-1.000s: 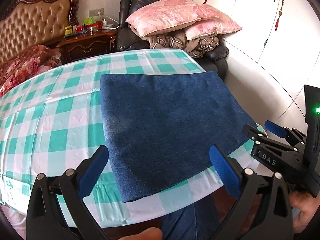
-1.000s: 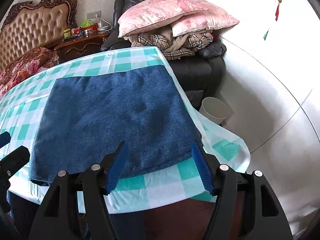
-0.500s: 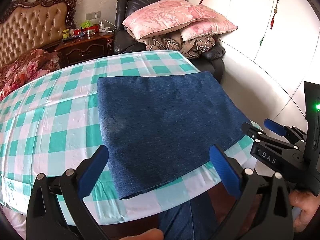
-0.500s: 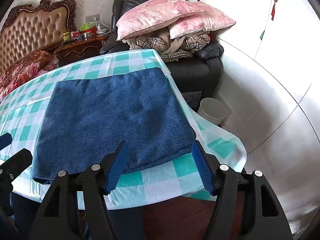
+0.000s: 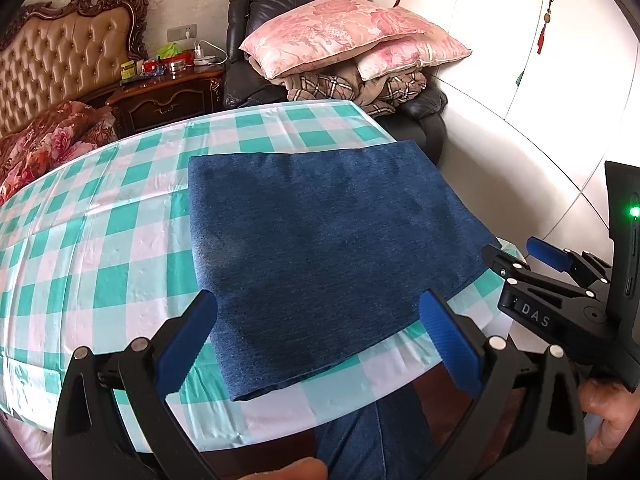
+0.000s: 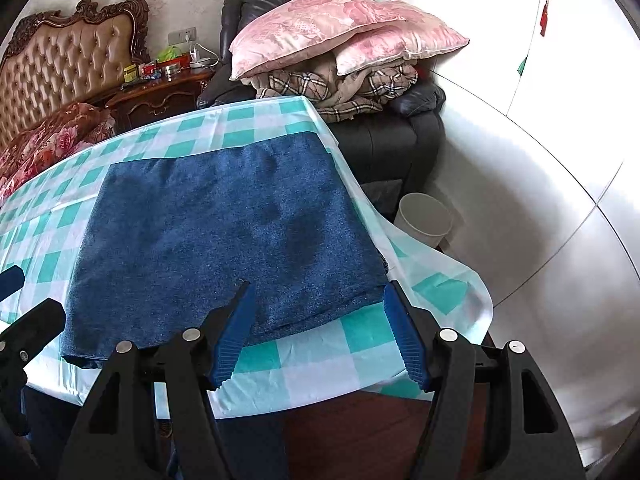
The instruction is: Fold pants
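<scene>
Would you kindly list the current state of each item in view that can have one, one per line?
pants: folded into a flat rectangle, lying on the tablecloth, held by neither gripper.
left gripper: open, empty, above the near table edge.
right gripper: open, empty, above the near table edge.
tablecloth: spread over the table, corner hanging off.
bin: upright on the floor; contents not visible.
pillows: stacked on the armchair.
</scene>
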`<state>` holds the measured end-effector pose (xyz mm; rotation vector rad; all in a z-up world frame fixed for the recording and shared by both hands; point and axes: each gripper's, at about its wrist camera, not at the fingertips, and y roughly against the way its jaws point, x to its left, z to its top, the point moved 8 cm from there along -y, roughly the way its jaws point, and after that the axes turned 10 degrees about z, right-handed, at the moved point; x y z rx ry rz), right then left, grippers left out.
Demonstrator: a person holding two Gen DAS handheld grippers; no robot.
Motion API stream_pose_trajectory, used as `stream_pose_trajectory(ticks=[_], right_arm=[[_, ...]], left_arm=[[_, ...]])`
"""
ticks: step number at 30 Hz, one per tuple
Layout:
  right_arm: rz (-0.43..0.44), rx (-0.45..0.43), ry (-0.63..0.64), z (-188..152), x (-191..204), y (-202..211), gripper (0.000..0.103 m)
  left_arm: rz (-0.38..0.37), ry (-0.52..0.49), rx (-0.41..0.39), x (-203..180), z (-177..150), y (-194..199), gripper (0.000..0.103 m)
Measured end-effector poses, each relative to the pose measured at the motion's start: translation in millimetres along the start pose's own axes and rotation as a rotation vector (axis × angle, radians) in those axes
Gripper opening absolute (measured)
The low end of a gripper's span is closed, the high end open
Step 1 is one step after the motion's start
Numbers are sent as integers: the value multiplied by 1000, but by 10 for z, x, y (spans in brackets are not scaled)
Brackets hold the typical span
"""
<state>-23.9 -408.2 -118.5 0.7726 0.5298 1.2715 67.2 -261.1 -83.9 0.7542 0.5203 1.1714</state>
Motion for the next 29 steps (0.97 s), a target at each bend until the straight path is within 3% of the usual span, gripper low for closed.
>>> stream_pose_trajectory(ticks=[16, 19, 23, 25, 27, 29], right_arm=[[-2, 7, -7, -32, -45, -39, 64], [-6, 2, -14, -42, -90, -38, 64], [-29, 14, -23, -59, -120, -84, 64], [-23, -6, 11, 3, 40, -50, 66], [31, -43, 63, 117, 430, 20, 67], [129, -74, 150, 207, 1027, 105, 75]], left_arm=[[-20, -6, -2, -48, 15, -31, 101], [-81, -28, -62, -166, 61, 35, 101], [-187, 3, -51, -206, 151, 26, 101], [-216, 56, -60, 23, 169, 142, 101], [-136, 124, -112, 476, 149, 296, 101], [-10, 259, -153, 1237, -11, 501, 101]])
